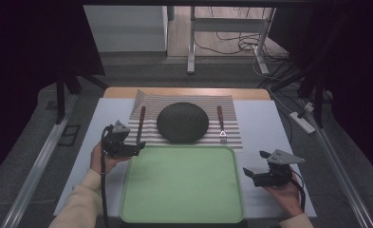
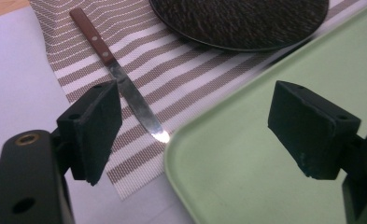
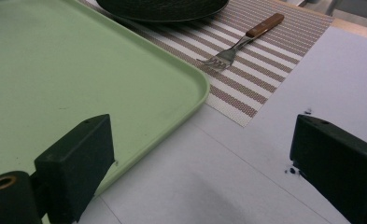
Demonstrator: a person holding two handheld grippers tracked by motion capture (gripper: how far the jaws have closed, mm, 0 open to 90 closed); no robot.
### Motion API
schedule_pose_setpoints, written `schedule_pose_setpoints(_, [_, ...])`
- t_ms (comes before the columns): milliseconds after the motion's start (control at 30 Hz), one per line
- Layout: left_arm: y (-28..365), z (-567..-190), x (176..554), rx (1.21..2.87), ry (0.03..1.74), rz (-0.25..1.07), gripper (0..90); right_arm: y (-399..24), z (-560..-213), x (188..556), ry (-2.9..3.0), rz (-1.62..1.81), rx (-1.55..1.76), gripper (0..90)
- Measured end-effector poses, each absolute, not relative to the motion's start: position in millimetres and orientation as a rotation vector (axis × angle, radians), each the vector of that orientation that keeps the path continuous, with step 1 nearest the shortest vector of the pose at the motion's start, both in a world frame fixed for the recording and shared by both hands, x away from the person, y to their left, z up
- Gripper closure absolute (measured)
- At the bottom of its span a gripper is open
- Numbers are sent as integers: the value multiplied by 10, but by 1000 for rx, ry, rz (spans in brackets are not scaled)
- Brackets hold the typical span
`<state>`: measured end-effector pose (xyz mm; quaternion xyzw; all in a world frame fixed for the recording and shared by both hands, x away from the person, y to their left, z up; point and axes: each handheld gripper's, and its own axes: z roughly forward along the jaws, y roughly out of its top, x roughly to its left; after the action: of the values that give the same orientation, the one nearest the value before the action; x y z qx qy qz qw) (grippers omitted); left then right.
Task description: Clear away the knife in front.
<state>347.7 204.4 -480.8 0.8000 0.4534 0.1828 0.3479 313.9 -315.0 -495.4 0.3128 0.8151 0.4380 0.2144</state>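
Note:
An empty light green tray (image 1: 181, 183) lies at the table's near middle. Behind it, a striped placemat (image 1: 151, 102) carries a dark round plate (image 1: 182, 122). A wooden-handled knife (image 1: 141, 124) lies left of the plate and a wooden-handled fork (image 1: 220, 124) right of it. My left gripper (image 1: 137, 149) hovers open at the tray's far left corner, and its own view shows the knife (image 2: 125, 88) just ahead between its jaws. My right gripper (image 1: 254, 163) is open beside the tray's right edge. Its view shows the tray's corner (image 3: 190, 84) and the fork (image 3: 239, 44) farther off. Both grippers hold nothing.
A white sheet (image 1: 260, 123) covers the tabletop, with bare strips left and right of the tray. Beyond the table's far wooden edge (image 1: 186, 92) are grey floor, table legs and cables. Metal rails (image 1: 37, 166) run along both sides.

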Motion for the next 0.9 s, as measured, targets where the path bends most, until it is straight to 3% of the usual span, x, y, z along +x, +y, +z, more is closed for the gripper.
schedule_pose_setpoints(633, [1965, -4850, 4094, 2061, 1222, 459, 252, -3141, -4966, 3138, 2266, 1212, 860, 66])
schedule_pose_setpoints(767, [1990, -4901, 4125, 2066, 1221, 437, 405, -3140, -4969, 3140, 2266, 1208, 864, 66])
schedule_pose_setpoints(900, [2001, -4960, 4138, 2093, 1205, 379, 645, -3136, -4971, 3137, 2270, 1198, 860, 67])
